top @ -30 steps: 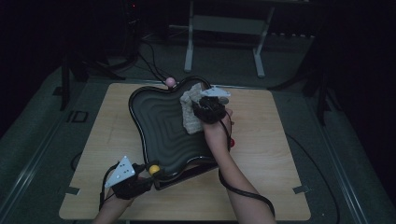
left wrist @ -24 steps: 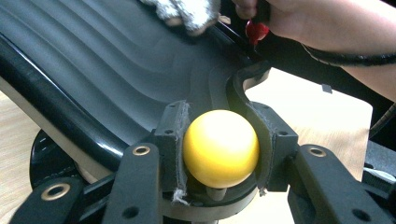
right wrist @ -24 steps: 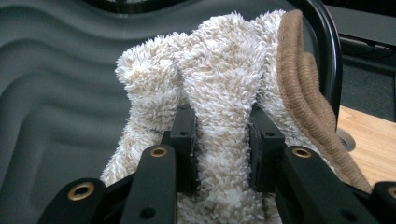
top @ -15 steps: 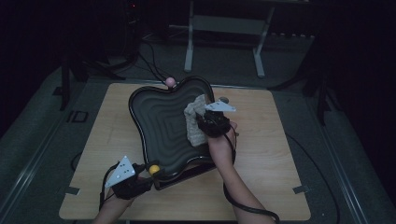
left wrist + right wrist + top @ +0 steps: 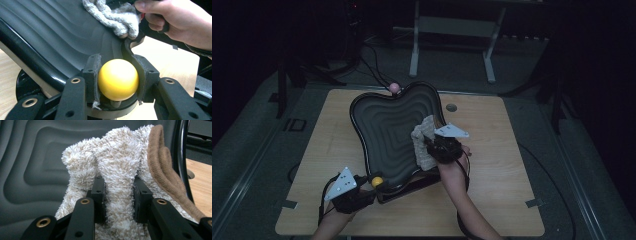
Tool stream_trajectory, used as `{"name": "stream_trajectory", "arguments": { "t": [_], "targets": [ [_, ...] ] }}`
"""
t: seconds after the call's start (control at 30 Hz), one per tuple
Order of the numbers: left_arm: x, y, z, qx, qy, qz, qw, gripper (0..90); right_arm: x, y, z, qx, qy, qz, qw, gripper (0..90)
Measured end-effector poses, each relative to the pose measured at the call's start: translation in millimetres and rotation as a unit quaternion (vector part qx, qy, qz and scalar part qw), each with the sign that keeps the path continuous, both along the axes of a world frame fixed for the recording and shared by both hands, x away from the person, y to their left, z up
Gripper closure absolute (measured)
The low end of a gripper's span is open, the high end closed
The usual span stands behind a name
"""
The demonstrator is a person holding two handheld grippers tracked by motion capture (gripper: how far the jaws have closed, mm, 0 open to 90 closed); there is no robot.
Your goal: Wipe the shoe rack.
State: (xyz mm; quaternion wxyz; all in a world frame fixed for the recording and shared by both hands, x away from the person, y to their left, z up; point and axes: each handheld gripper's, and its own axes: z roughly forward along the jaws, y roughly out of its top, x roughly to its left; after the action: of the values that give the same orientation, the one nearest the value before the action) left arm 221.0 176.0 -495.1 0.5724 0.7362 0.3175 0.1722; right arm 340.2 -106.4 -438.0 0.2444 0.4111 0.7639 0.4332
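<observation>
A big black tray (image 5: 387, 130) with wavy rings in it sits on the wooden desk (image 5: 507, 150). It is tipped up, so its near edge is lifted off the desk.

Your left gripper (image 5: 362, 192) is at the near corner of the tray, low by the desk edge. Your left arm comes in short from the bottom, and the hand sits behind the gripper. Its jaws are pinching a yellow ball (image 5: 118, 79) that sticks out from the tray's near edge. In the left gripper view the ball sits snug between the two pads, with the tray's shiny rim running up and away to the left of it.

Your right gripper (image 5: 439, 147) is on the right side of the tray, just inside the rim. Your right forearm reaches up from the bottom and leans a little to the left, and your right hand (image 5: 172, 20) is wrapped around the handle. Its jaws are pinching a fluffy white cloth (image 5: 120, 170) with a brown edge. A fold of the cloth is squeezed between the two pads. The cloth is pressed against the inside of the tray, touching the wavy rings near the tray's right rim.

A small pink ball (image 5: 395, 88) sits at the far edge of the tray. The two grippers are well apart, one at the tray's near corner and one at its right side.
</observation>
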Motion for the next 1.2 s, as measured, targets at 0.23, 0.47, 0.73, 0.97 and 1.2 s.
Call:
{"name": "stream_trajectory", "arguments": {
  "t": [0.23,0.47,0.73,0.97,1.2],
  "targets": [
    [0.1,0.0,0.0,0.000,0.001,0.000,1.0000,59.4,-11.8,-4.3,-6.1,-0.002,0.003,0.014,0.9999,68.2],
    [-0.3,-0.4,0.2,0.000,0.002,0.001,1.0000,59.3,-23.0,-7.7,-12.3,-0.006,-0.002,0.016,0.9998,68.6],
    [0.0,0.1,0.2,0.001,0.001,-0.001,1.0000,59.3,-29.3,-10.1,-16.6,-0.010,-0.012,0.019,0.9997,68.6],
    [0.1,0.2,0.2,0.001,0.001,-0.001,1.0000,59.4,-27.9,-9.4,-13.5,-0.014,-0.012,0.025,0.9995,68.8],
    [0.4,0.7,-0.1,0.000,-0.001,-0.003,1.0000,59.3,-15.2,-3.6,11.0,0.009,-0.020,0.039,0.9990,68.8]
  ]
}}
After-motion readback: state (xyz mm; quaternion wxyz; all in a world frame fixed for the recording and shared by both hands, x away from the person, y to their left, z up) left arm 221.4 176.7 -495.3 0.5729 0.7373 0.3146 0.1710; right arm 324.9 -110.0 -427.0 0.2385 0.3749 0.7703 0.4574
